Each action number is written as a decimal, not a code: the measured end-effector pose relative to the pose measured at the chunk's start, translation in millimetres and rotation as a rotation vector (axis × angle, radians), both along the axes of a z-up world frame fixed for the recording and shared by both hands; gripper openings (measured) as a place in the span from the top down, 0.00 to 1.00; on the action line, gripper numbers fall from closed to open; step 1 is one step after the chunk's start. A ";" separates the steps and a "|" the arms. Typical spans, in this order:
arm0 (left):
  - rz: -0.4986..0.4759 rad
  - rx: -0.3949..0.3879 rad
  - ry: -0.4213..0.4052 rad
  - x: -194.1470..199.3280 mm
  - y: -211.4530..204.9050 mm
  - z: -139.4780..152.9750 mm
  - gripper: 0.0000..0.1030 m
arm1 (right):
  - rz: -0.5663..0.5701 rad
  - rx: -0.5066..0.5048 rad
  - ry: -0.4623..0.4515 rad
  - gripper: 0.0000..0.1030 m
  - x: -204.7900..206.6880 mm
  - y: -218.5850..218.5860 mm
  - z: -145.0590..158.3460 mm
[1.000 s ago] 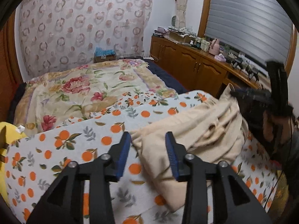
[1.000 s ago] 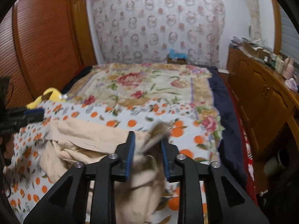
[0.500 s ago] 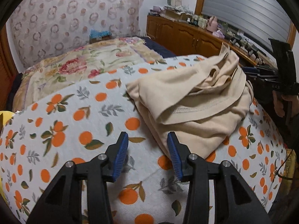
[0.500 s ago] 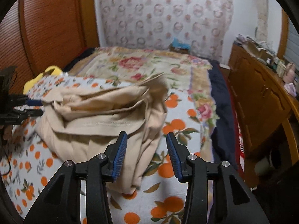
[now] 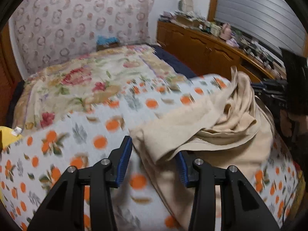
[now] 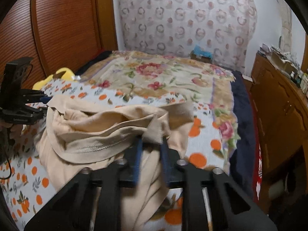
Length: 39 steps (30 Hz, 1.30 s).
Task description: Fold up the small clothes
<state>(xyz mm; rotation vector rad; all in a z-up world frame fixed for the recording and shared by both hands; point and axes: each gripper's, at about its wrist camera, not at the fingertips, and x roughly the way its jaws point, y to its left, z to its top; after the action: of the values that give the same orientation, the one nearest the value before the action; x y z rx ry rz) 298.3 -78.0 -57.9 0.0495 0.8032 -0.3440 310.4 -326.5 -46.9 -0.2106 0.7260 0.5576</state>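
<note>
Beige garment [image 5: 209, 134], still a rumpled heap, lies on the orange-print blanket [image 5: 80, 146] at the near end of the bed [image 6: 165, 77], with several loose layers piled over one another.

On its right side, the right hand-held gripper [image 6: 151, 150] is closing its jaws on a bunched fold that stands up between the blue pads. The picture there is blurred, so I cannot tell how many layers that fold holds. On the garment's left edge, the left hand-held gripper [image 5: 154, 163] stands partly spread, with a flap of cloth draped over its right finger and lying between the jaws, not pinched.

Risks, as I judge them:
- The right jaws may catch a thick wad, not a single hem, so a lift would drag the whole heap and no clean fold line would form.
- The left jaws, if shut where they are, could bite only the top flap and leave the layer beneath behind, twisting the garment.
- Pulling the two sides unevenly could slide the garment toward the bed's edge beside the wooden cabinet [image 6: 279, 115].
</note>
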 end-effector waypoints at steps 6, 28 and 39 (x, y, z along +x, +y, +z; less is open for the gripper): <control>0.149 -0.008 -0.002 33.1 21.8 0.6 0.59 | -0.195 -0.004 -0.046 0.93 22.6 -20.7 9.3; 0.016 -0.086 0.158 11.6 8.7 -29.0 0.53 | -0.210 0.022 0.158 0.42 14.3 -7.2 -19.3; -0.007 -0.122 0.151 15.8 -1.6 -29.8 0.52 | -0.154 0.045 0.197 0.57 9.0 7.2 -28.5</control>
<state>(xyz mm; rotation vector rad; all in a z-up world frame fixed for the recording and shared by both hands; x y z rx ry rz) 314.1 -79.6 -87.7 -0.0888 0.9303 -0.4063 319.4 -319.3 -75.4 -0.0570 0.9118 0.4513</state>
